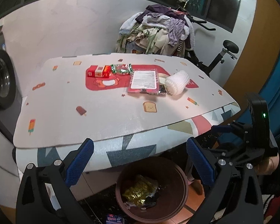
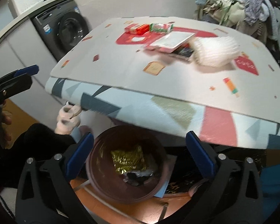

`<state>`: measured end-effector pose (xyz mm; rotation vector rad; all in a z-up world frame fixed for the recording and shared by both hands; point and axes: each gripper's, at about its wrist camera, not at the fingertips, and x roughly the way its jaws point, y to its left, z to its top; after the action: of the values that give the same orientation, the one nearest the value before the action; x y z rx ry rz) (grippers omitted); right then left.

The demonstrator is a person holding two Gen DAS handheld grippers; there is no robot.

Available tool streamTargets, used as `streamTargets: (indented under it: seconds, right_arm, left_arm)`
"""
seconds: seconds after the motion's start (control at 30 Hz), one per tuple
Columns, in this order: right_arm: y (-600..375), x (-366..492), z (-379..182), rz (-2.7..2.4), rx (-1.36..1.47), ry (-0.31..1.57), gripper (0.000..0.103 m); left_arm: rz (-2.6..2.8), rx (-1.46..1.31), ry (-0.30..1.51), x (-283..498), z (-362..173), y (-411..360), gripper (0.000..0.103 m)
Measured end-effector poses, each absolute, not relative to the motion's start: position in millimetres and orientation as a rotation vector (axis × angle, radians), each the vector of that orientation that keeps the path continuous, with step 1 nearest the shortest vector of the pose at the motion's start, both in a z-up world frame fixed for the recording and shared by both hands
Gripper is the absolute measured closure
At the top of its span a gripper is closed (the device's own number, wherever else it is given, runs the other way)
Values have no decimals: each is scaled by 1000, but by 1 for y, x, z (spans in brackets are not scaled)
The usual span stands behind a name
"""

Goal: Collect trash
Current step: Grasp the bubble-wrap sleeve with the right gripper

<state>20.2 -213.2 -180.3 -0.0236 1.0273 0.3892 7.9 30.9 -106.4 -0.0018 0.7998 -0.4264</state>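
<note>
Laundry-room clutter frames a low table [image 1: 69, 100] covered by a pale mat printed with toast and ice lollies, laid over a cloth of grey, green and pink shapes. Both tools hang over the near edge. The left gripper [image 1: 140, 165] has its blue-padded jaws spread wide with nothing between them, and the right gripper [image 2: 140, 156] stands just as wide and empty; each also shows at the side of the other's view.

Directly below both pairs of jaws, on the floor under the table's near edge, sits a round brown trash bin [image 1: 121, 192]. Inside it lies a crumpled gold foil wrapper [image 1: 140, 190] on top of some dark and white scraps. A small blue packet [image 1: 114, 219] lies on the floor just beside the bin.

On the tabletop, well beyond the jaws, more trash remains: a white foam fruit net [image 1: 177, 82] at the right, touching a pink package with a white printed label [image 1: 143, 80]; a dark item is partly hidden beneath it. Further left sit a red carton [image 1: 99, 71] and a green-and-white wrapper [image 1: 121, 68].

Behind the table, a heap of clothes [image 1: 155, 31] is piled on an exercise bike [image 1: 224, 54], and a front-loading washing machine [image 2: 65, 29] stands to the left.
</note>
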Motion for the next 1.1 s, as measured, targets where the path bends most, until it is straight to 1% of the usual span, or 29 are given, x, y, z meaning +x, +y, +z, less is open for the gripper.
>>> streamTargets:
  seconds: [0.1,0.33,0.5,0.6,0.7,0.87,1.1]
  right_arm:
    - [-222,28,-175,366,-23,999,6]
    - [-242,48,-157,277,-2,952,6]
    - [-259,62,-150,230,42,932,6]
    - [-264,71,-149,163,13,922,6]
    - [-266,79,-149,125,-31,916,6]
    - [-276,97,-157,157,12,973,6]
    - [-285,119,-167,156,27,961,6]
  left_arm:
    - [-437,34,751,9,-100,27,6]
    - [-420,-5,707,32,-92,31,6]
    - [-384,44,677,49,-86,31,6]
    - [-359,64,667,60,-85,35,6]
    - [-344,58,674,72,-85,42,6]
    - [-354,73,709,92,-89,46,6]
    - [-331,55,736,121,-100,55,6]
